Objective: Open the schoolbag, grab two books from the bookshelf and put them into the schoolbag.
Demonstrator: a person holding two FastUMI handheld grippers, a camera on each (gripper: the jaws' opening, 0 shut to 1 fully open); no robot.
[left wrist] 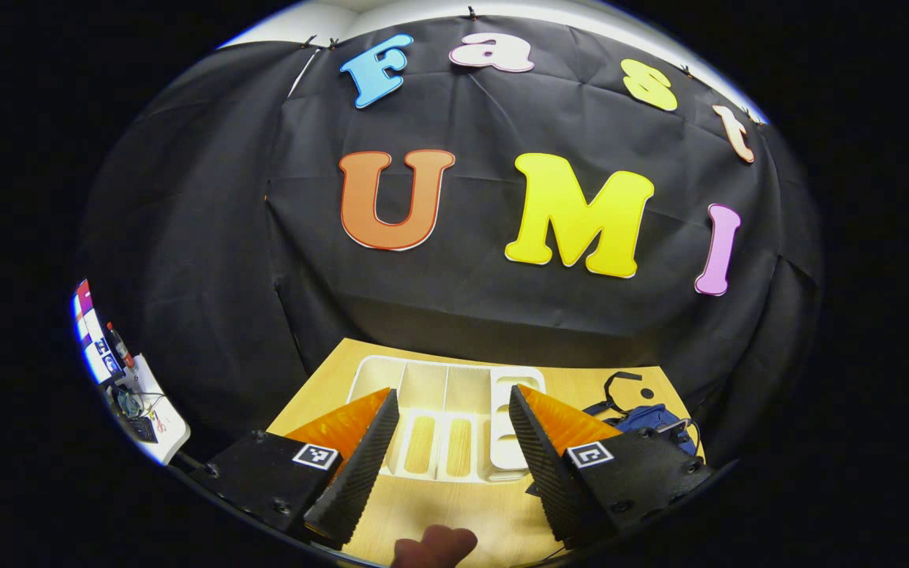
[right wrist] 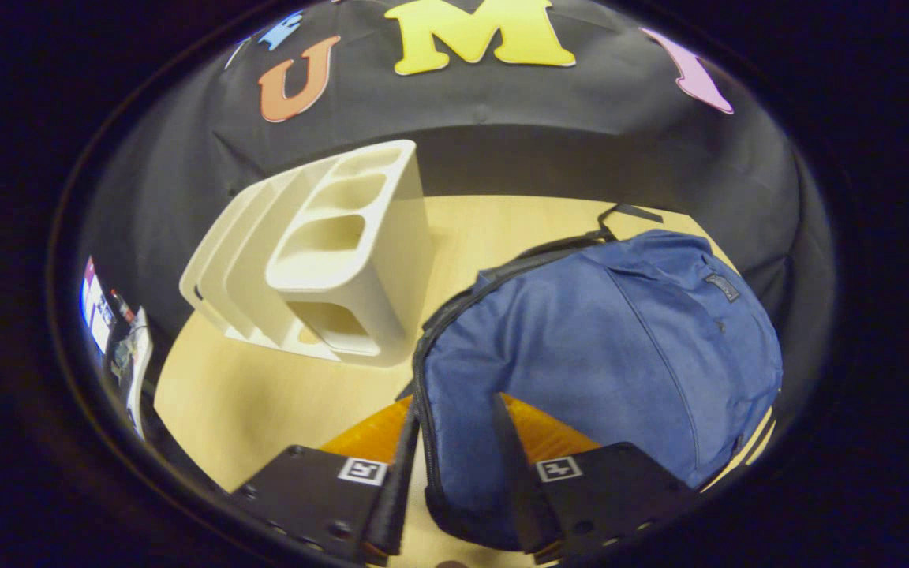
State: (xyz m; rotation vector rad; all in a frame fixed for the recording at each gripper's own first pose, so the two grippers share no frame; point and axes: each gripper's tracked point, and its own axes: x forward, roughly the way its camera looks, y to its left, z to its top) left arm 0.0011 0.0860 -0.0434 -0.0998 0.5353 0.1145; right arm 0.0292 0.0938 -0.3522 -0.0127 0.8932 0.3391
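The blue schoolbag [right wrist: 604, 347] lies on the wooden table [right wrist: 218, 402] to the right of the white bookshelf [right wrist: 344, 260]. My right gripper [right wrist: 456, 402] is down at the bag's near left edge. Its fingers have closed on the zippered rim, and blue fabric fills the gap between them. In the left gripper view, my left gripper [left wrist: 453, 393] hangs high above the bookshelf [left wrist: 447, 394], wide open and holding nothing. Two yellowish oblong shapes [left wrist: 439, 444] show inside the compartments; I cannot tell whether they are books. The schoolbag [left wrist: 648, 418] lies off to the right.
A fingertip [left wrist: 435, 544] of the holding hand shows at the bottom of the left gripper view. A small white side table with cluttered items [left wrist: 143, 406] stands outside the booth at the left. The black cloth wall closes off the table's far side.
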